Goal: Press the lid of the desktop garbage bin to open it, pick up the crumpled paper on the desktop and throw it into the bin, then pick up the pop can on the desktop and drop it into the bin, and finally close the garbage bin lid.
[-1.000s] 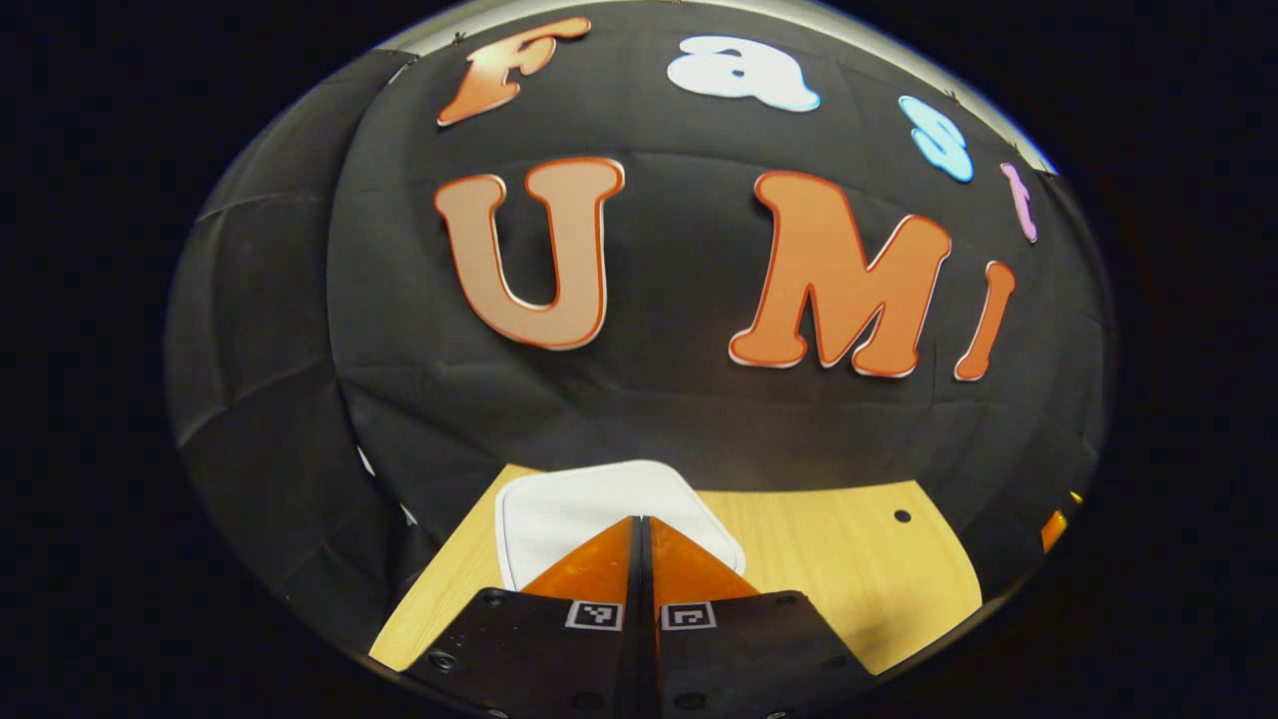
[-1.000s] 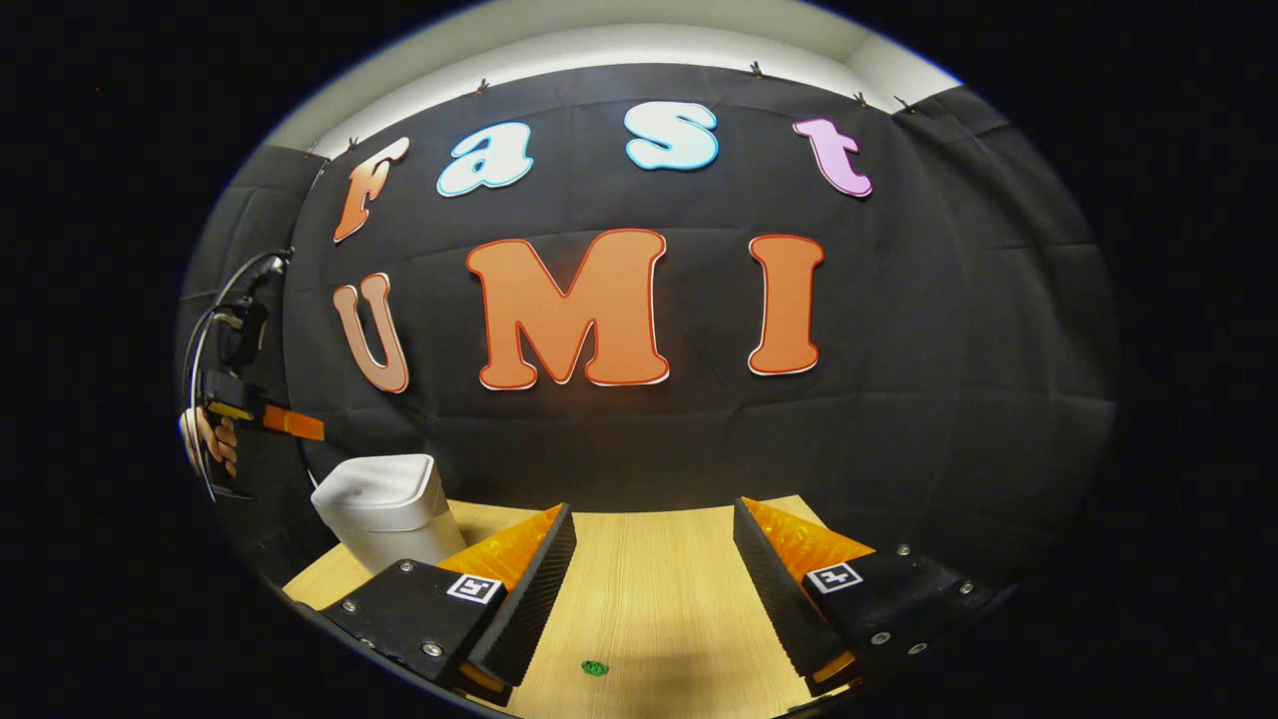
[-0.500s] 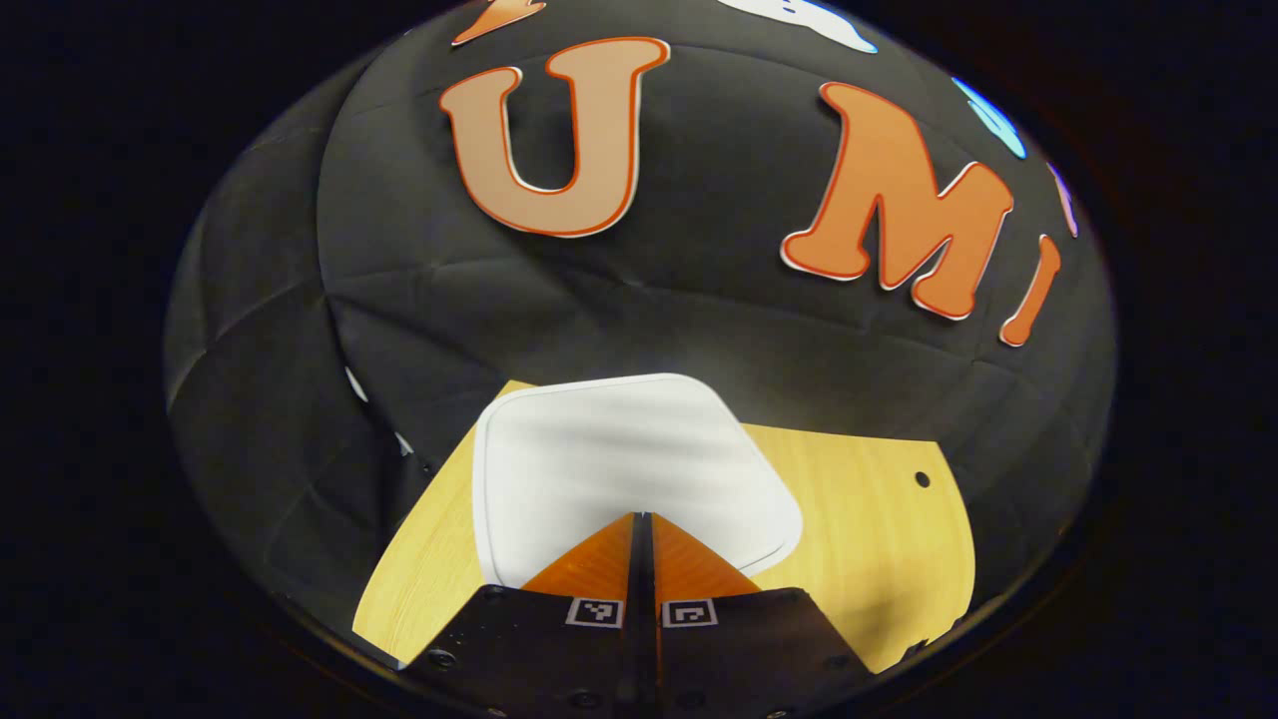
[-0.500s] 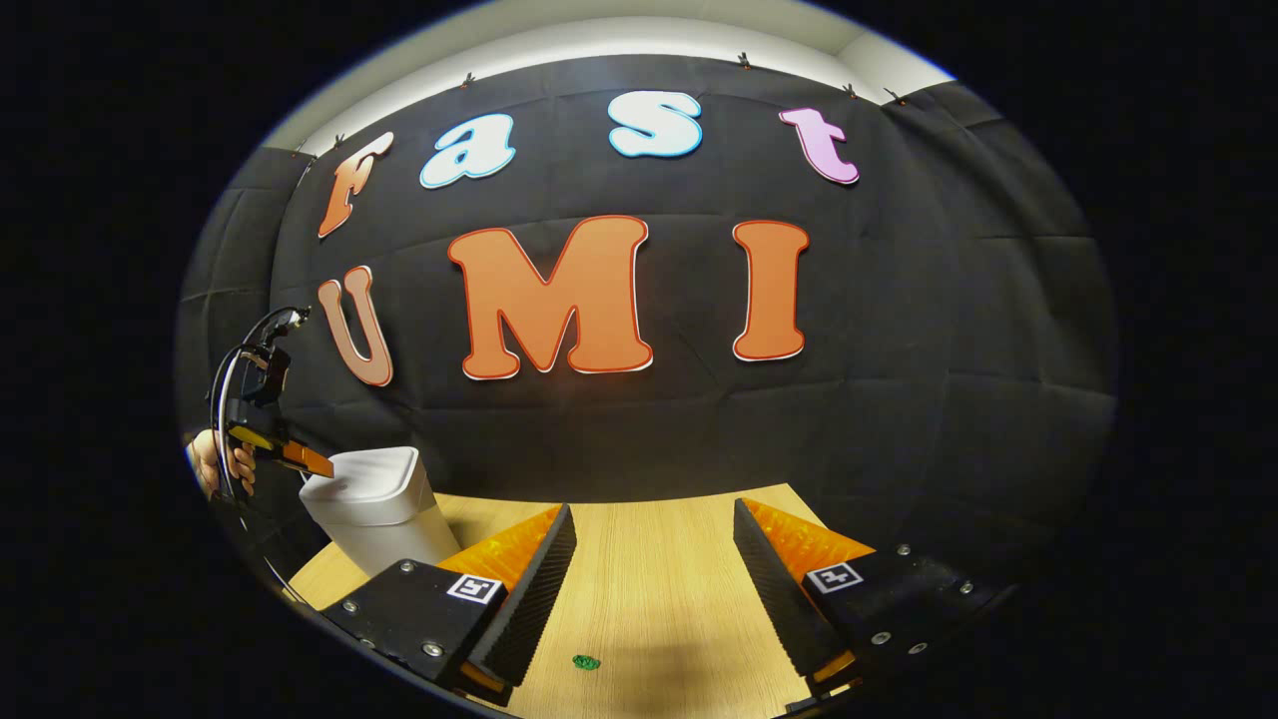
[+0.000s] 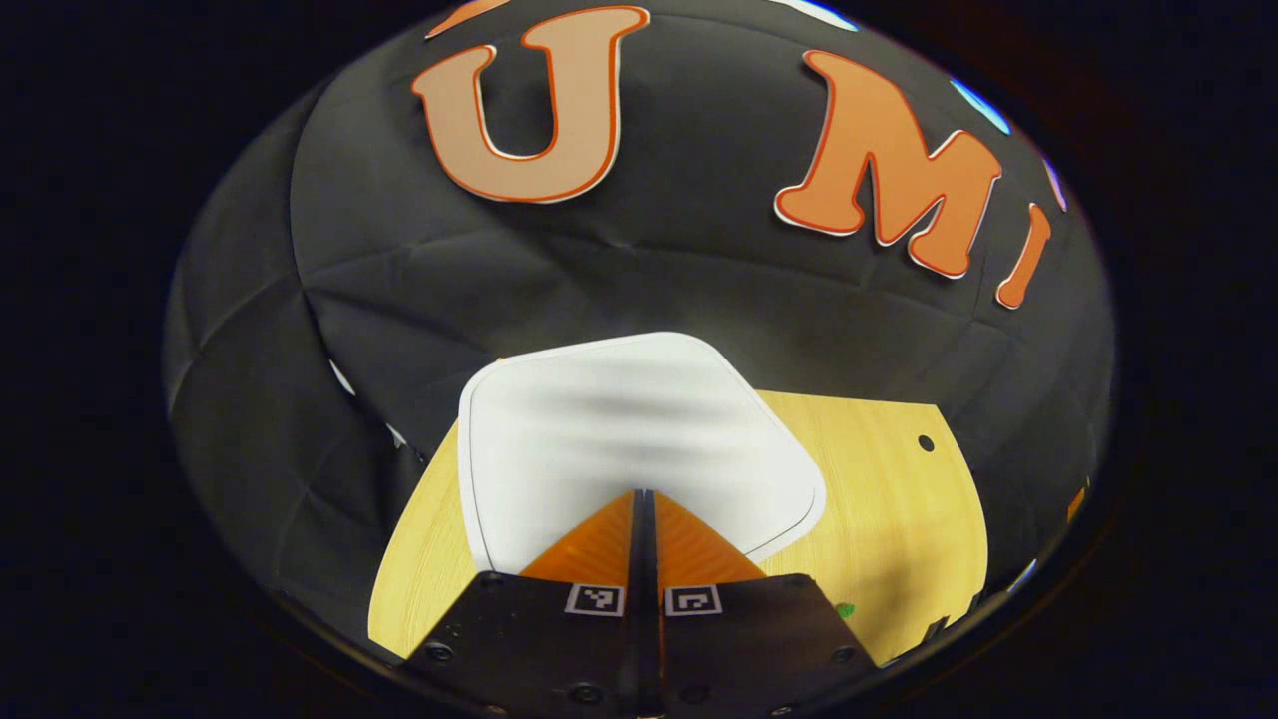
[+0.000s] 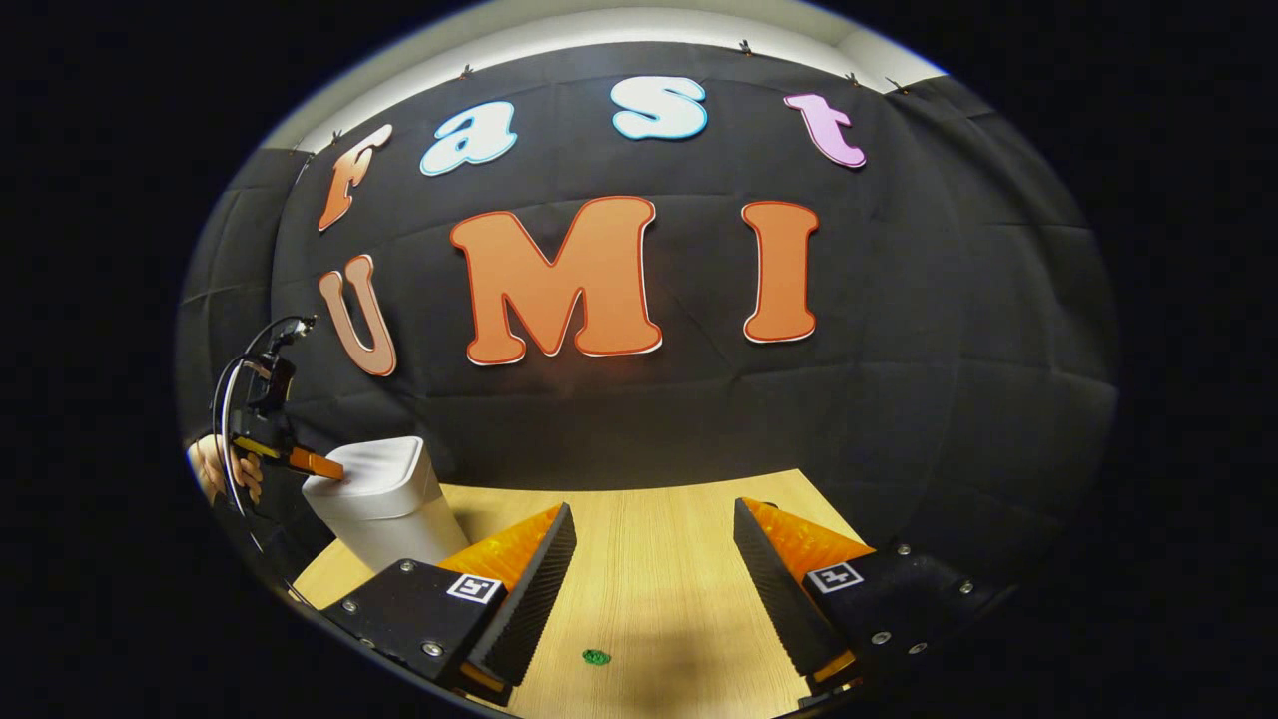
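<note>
Left tool (image 5: pixel 644 496), fingers pressed together, sits at the near edge of the bin lid (image 5: pixel 619 439). Right tool (image 6: pixel 654 559) is spread wide over bare worktop (image 6: pixel 649 539). The white bin (image 6: pixel 384 504), far left, looks like light, smooth, rigid plastic; judged best pressed squarely from above so it neither tips nor slides.

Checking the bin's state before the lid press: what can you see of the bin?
The bin is white, smooth and plastic-looking, with a rounded-square top and walls that narrow slightly downward. It stands upright near the left back corner of the wooden table, close to the black cloth wall. Its lid is shut and flat, with a thin seam round the rim. The left tool, shut, has its tip at the lid's near edge; actual contact cannot be told. Nothing else touches the bin.
</note>
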Demonstrator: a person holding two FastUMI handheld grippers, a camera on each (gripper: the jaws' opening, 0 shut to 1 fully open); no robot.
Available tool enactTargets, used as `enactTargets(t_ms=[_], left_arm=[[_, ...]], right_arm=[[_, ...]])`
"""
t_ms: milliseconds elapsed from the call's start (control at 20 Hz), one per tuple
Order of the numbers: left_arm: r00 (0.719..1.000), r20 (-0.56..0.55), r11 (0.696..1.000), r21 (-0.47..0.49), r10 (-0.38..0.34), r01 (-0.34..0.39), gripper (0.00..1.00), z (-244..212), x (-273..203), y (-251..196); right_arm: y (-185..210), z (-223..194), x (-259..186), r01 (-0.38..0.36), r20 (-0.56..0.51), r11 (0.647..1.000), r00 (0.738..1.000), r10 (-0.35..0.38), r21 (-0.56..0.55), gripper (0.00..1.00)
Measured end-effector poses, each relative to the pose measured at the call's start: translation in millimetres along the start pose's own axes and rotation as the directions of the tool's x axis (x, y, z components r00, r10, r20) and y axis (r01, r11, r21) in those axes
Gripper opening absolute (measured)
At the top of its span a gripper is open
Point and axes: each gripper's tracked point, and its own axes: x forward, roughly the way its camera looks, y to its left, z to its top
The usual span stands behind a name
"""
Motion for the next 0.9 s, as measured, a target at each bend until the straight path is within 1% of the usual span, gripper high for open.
enactTargets(t_ms=[50,150,250,300,400,450,500,550,600,700,800,900], left_arm=[[1.000,0.017,1.000,-0.016,-0.007,0.007,0.01,3.5,-0.4,-0.3],[1.000,0.028,1.000,-0.005,-0.009,0.009,0.00,6.1,-2.3,-0.8],[0.998,0.038,0.999,0.023,0.045,-0.046,0.00,13.7,-13.5,3.6],[0.997,0.045,0.997,0.047,0.055,-0.057,0.00,15.3,-25.5,-0.2],[0.985,0.154,0.995,0.056,0.079,-0.088,0.00,37.2,-59.6,-11.4],[0.970,0.228,0.994,0.056,0.080,-0.095,0.00,52.7,-77.9,-19.8],[0.949,0.307,0.995,0.047,0.072,-0.091,0.00,62.9,-100.0,-27.1],[0.912,0.409,0.996,0.050,0.047,-0.074,0.00,78.0,-120.0,-35.4],[0.884,0.465,0.995,0.055,0.045,-0.079,0.00,79.5,-136.9,-43.0],[0.847,0.530,0.993,0.067,0.047,-0.097,0.00,69.2,-156.2,-50.7],[0.828,0.560,0.995,0.080,0.006,-0.061,0.00,65.3,-167.1,-65.7],[0.825,0.564,0.997,0.070,-0.020,-0.024,0.00,61.8,-168.5,-74.8]], right_arm=[[1.2,-1.4,0.2,-0.004,-0.004,1.000,1.000,0.004,0.001,0.95],[-0.4,1.5,0.1,-0.001,0.003,1.000,1.000,0.001,-0.001,0.95],[-1.9,4.9,1.2,0.004,0.007,1.000,1.000,-0.004,-0.003,0.94],[-1.9,6.8,1.6,0.005,0.011,1.000,1.000,-0.005,-0.004,0.95],[-2.7,11.6,0.5,0.008,0.024,1.000,1.000,-0.008,-0.002,0.95],[-2.9,12.2,0.2,0.010,0.027,1.000,1.000,-0.010,-0.001,0.95],[-1.9,12.4,1.0,0.008,0.028,1.000,1.000,-0.008,0.000,0.94],[-0.8,11.5,1.0,0.007,0.027,1.000,1.000,-0.008,0.001,0.95],[1.2,11.3,0.9,0.004,0.025,1.000,1.000,-0.004,0.001,0.94],[6.3,12.0,0.8,-0.009,0.026,1.000,1.000,0.009,0.001,0.95],[12.1,13.1,1.5,-0.022,0.028,1.000,0.999,0.022,-0.008,0.94],[15.2,14.7,1.7,-0.027,0.032,1.000,0.999,0.028,-0.015,0.95]])
